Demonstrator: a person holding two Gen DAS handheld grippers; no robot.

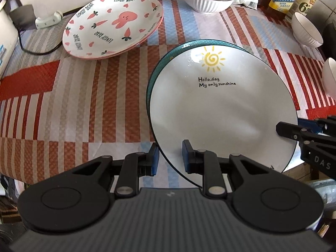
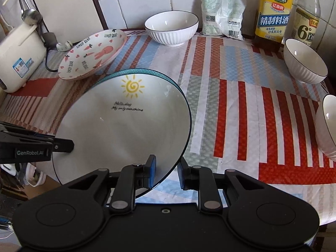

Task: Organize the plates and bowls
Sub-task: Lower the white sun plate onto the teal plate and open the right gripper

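Observation:
A white plate with a yellow sun and black lettering (image 1: 220,109) (image 2: 126,130) hangs tilted over a teal-rimmed plate (image 1: 168,56) (image 2: 151,71) on the striped tablecloth. My left gripper (image 1: 170,147) is shut on the sun plate's near left rim, one blue pad above it and one below. My right gripper (image 2: 167,160) is shut on its near right rim in the same way. Each gripper shows at the edge of the other's view: the right gripper (image 1: 281,128), the left gripper (image 2: 63,145). A bunny-and-carrot plate (image 1: 113,23) (image 2: 92,52) lies at the far left, a pink rim under it.
Three white ribbed bowls stand around the back and right: bowl one (image 2: 171,27), bowl two (image 2: 304,61), bowl three (image 2: 327,126). Two bottles (image 2: 273,14) and a white bag (image 2: 222,10) line the tiled wall. A white appliance (image 2: 19,58) with a cord sits at the left.

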